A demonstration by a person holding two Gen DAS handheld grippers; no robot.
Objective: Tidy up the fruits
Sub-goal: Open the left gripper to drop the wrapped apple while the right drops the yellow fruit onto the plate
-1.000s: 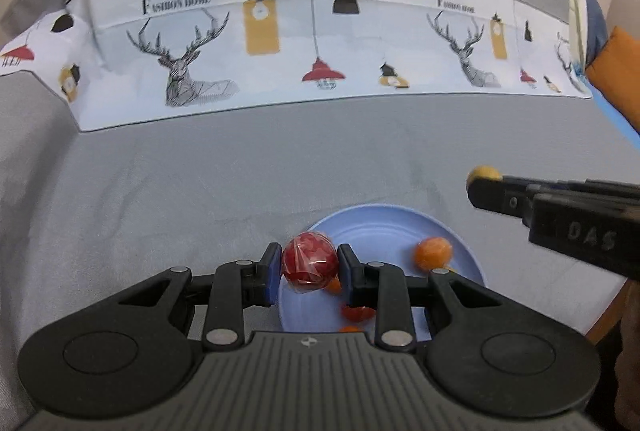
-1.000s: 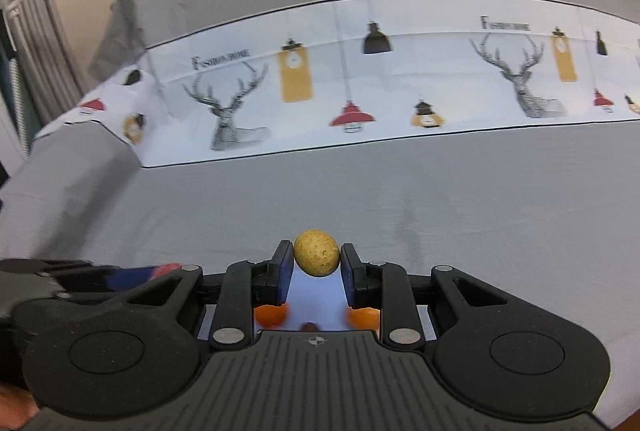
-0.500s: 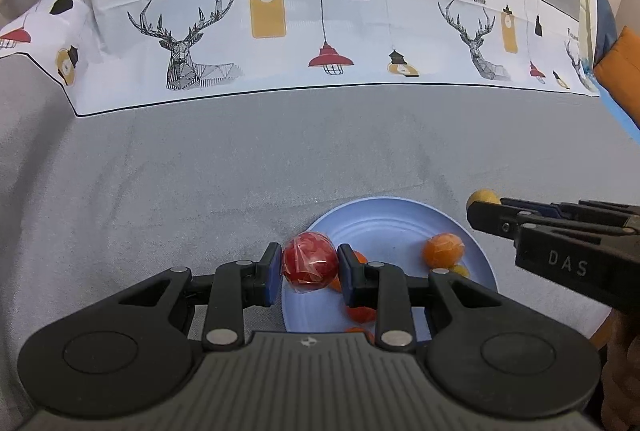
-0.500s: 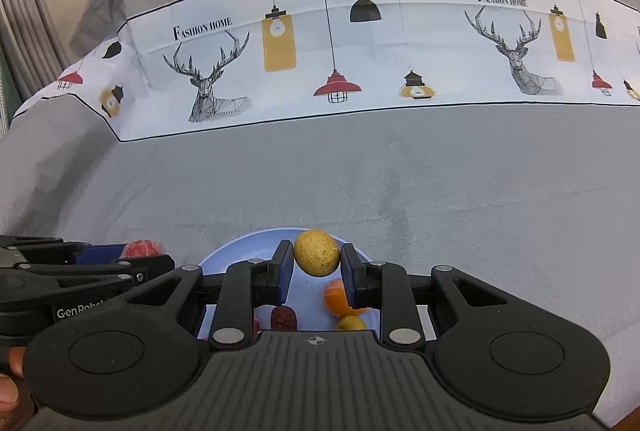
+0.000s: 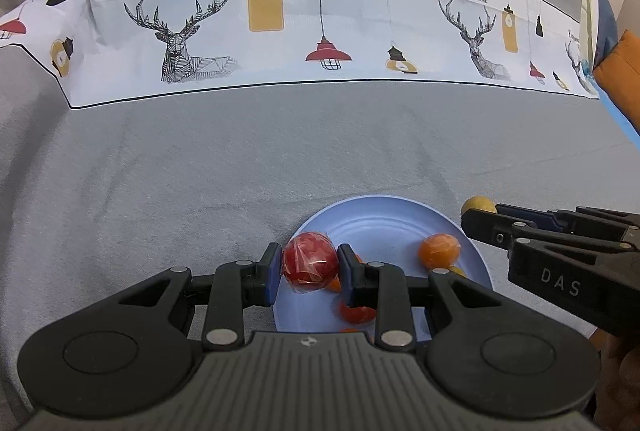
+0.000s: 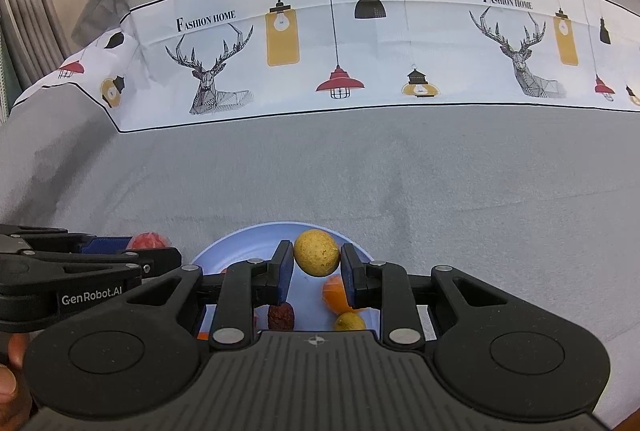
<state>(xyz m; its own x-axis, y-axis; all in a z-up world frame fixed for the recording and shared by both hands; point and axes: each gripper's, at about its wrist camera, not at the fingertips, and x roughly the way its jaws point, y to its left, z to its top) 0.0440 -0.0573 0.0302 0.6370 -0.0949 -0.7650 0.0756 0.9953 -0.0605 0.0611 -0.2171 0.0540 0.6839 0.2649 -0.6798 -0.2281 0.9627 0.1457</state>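
Note:
My left gripper (image 5: 310,269) is shut on a red fruit in clear wrap (image 5: 310,263), held over the left rim of a blue plate (image 5: 384,219). My right gripper (image 6: 316,263) is shut on a yellow fruit (image 6: 316,257), held over the same plate (image 6: 248,243). On the plate lie an orange fruit (image 5: 438,251), a red fruit (image 5: 356,313), a dark brown fruit (image 6: 281,315) and a small yellow one (image 6: 350,321). The right gripper shows at the right of the left wrist view (image 5: 480,217), the left gripper at the left of the right wrist view (image 6: 160,255).
The plate sits on a grey cloth (image 5: 240,159) with a white printed band of deer and lamps (image 5: 320,31) farther back. An orange cushion (image 5: 622,79) lies at the far right. A grey curtain (image 6: 24,11) hangs at the far left.
Both grippers have moved forward and lower over the plate, each still holding its fruit. More of the plate and its fruits shows in both views.

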